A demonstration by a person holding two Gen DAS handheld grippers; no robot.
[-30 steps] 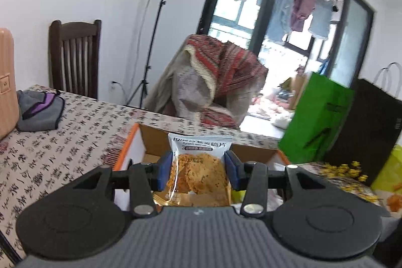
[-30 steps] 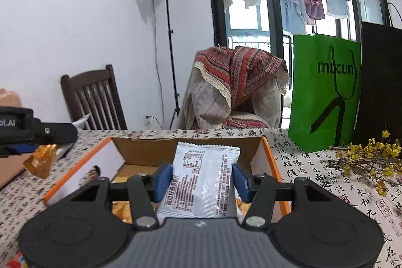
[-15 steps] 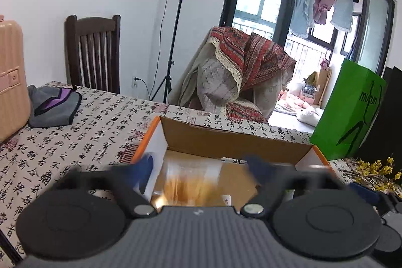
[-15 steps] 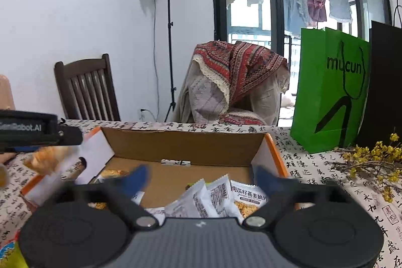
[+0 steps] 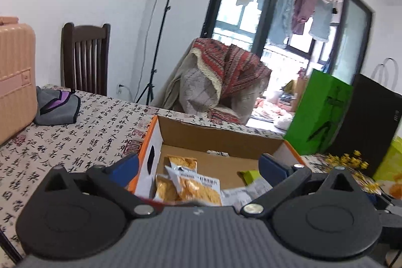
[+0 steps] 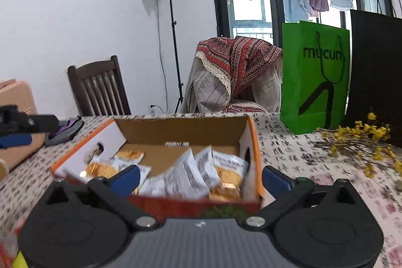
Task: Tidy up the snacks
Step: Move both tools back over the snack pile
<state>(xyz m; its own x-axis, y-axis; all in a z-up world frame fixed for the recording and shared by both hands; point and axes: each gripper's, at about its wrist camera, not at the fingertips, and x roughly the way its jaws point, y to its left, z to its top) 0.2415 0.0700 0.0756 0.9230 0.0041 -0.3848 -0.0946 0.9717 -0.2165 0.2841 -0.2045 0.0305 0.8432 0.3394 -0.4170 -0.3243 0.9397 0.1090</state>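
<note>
An open cardboard box with orange edges [image 5: 221,140] [image 6: 181,128] stands on the table and holds several snack packets. In the left wrist view my left gripper [image 5: 198,167] is open over the box's near left end, above golden cracker packets [image 5: 191,186]; nothing is between its blue pads. In the right wrist view my right gripper [image 6: 201,180] is open in front of the box's near wall, with white and golden packets [image 6: 193,173] lying inside beyond it. The left gripper's finger [image 6: 15,140] shows at the far left of that view.
A patterned tablecloth [image 5: 62,142] covers the table. A peach suitcase [image 5: 15,77] and a grey pouch [image 5: 57,107] sit at left. A green paper bag [image 6: 314,77], a black bag [image 6: 377,59] and yellow flowers [image 6: 356,140] stand at right. Two chairs and a lamp stand lie beyond.
Both grippers opened and let their packets drop into the box. Both have drawn back toward the near side, so more of the box interior shows.
</note>
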